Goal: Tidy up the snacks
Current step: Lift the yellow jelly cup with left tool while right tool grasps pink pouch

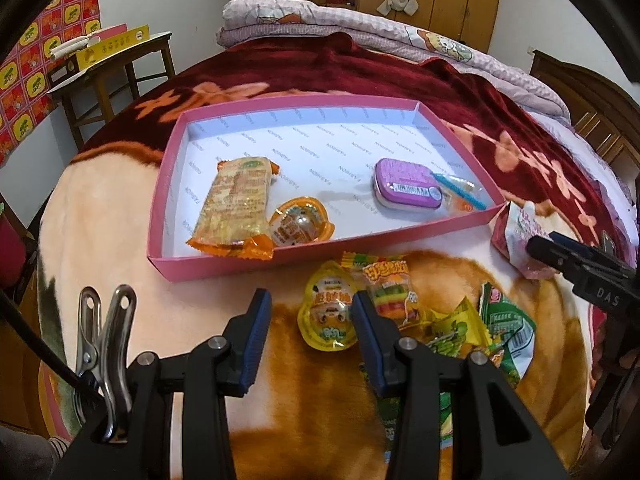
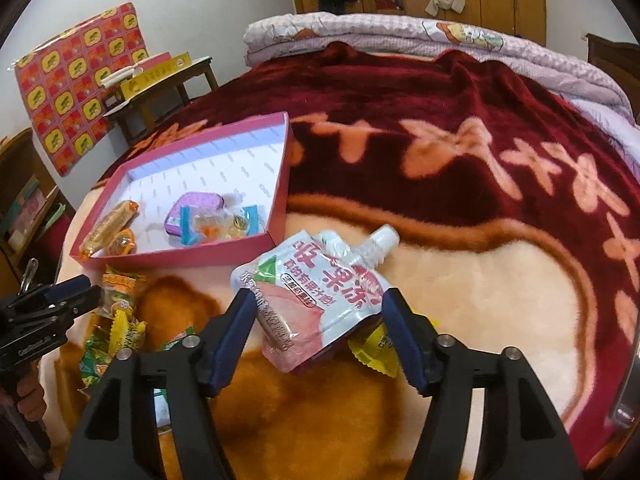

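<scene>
Right gripper (image 2: 318, 334): jaws standing wide, jelly pouch (image 2: 316, 292) lying loose between. Left gripper (image 1: 312, 340): narrow, hovering empty, yellow cup (image 1: 326, 312) lying just beyond.

- "FASHION" repeats in grey across the white lining of the pink tray (image 1: 256, 264).
- "DAS" stands in pale letters on the black body of the right gripper (image 1: 538, 246).
- The pink jelly pouch (image 2: 316, 292) carries large red Chinese characters; its smaller print is unreadable.
</scene>
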Tool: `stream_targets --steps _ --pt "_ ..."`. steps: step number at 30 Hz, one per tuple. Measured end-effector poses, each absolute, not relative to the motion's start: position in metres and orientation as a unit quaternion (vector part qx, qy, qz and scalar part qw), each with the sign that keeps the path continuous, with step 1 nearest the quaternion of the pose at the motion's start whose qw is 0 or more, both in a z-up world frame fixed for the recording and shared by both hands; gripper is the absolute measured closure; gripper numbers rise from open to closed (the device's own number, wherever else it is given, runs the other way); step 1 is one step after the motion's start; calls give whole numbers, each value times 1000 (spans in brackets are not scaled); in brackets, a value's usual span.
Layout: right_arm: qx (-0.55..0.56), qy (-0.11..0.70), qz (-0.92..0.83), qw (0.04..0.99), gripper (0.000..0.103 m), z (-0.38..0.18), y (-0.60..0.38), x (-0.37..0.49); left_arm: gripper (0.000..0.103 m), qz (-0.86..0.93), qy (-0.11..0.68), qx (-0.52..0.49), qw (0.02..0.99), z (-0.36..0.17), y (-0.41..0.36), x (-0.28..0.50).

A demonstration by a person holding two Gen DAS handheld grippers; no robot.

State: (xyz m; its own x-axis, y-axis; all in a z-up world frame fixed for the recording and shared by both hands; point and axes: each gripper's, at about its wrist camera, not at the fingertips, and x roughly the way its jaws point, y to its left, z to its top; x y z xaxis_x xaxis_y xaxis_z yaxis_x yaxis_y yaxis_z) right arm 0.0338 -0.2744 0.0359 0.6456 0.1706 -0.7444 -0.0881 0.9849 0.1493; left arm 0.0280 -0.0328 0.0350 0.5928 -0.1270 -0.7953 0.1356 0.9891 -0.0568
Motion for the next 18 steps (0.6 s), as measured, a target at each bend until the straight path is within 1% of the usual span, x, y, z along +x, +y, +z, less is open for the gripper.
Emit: stream_targets --steps 8,14,16,18 --pt "61 409 75 908 32 32 -273 38 59 -76 457 6 886 21 -39 34" --pt "73 406 77 908 32 31 -276 39 60 -76 448 12 891 21 -40 33" --pt "74 406 76 908 32 31 -276 39 71 -79 445 12 892 21 -40 32" --pt "75 405 76 908 31 32 -275 39 76 -83 443 11 893 21 -40 32"
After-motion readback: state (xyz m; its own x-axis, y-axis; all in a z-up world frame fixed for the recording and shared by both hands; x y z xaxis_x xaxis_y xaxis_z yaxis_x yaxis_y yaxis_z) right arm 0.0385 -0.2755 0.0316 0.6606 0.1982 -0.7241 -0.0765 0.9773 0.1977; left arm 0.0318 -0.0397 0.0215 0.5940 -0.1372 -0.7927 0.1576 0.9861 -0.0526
